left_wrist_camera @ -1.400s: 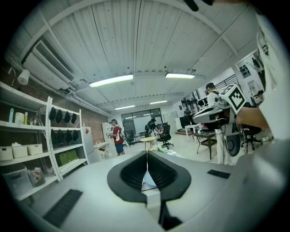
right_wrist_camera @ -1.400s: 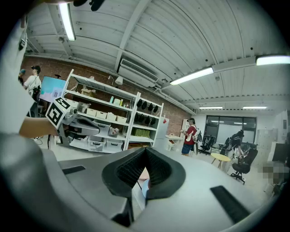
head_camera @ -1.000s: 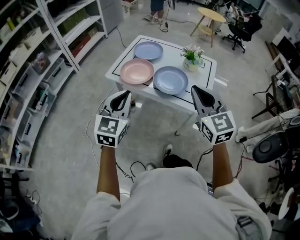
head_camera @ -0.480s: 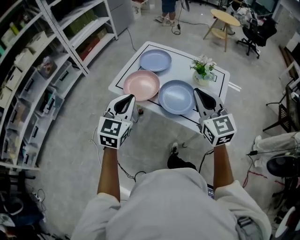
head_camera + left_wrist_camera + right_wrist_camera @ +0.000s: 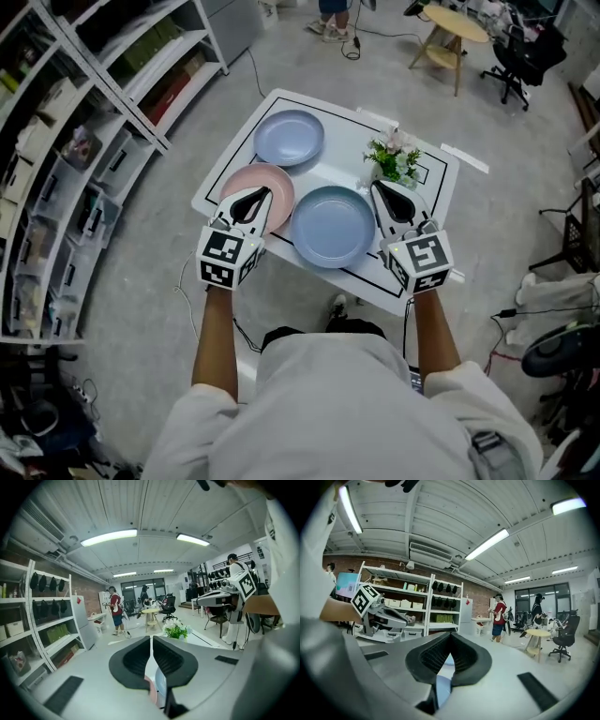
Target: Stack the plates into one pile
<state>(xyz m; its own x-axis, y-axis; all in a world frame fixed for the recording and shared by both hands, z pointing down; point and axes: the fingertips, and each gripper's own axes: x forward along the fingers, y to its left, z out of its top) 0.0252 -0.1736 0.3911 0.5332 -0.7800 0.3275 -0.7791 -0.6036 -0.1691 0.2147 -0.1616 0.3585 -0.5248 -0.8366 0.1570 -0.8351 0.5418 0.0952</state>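
Three plates lie on the white table [image 5: 427,211]: a lilac-blue plate [image 5: 289,138] at the far side, a pink plate [image 5: 272,183] at the near left, a blue plate [image 5: 333,226] at the near middle. My left gripper [image 5: 251,199] hangs over the pink plate's near part, shut and holding nothing. My right gripper [image 5: 386,194] is just right of the blue plate, also shut and holding nothing. In the left gripper view the left gripper [image 5: 151,639] points over the table, with pink and blue rims showing below its jaws. The right gripper [image 5: 450,634] shows a bit of blue plate [image 5: 440,686] beneath it.
A small potted plant [image 5: 394,161] stands on the table just beyond my right gripper. White shelving [image 5: 94,141] runs along the left. A round wooden side table [image 5: 454,23] and an office chair [image 5: 525,52] stand farther back. Cables lie on the floor under the table.
Both grippers have moved forward from short of the table to over its near part: the left now over the pink plate, the right beside the blue plate. Jaws stayed shut.
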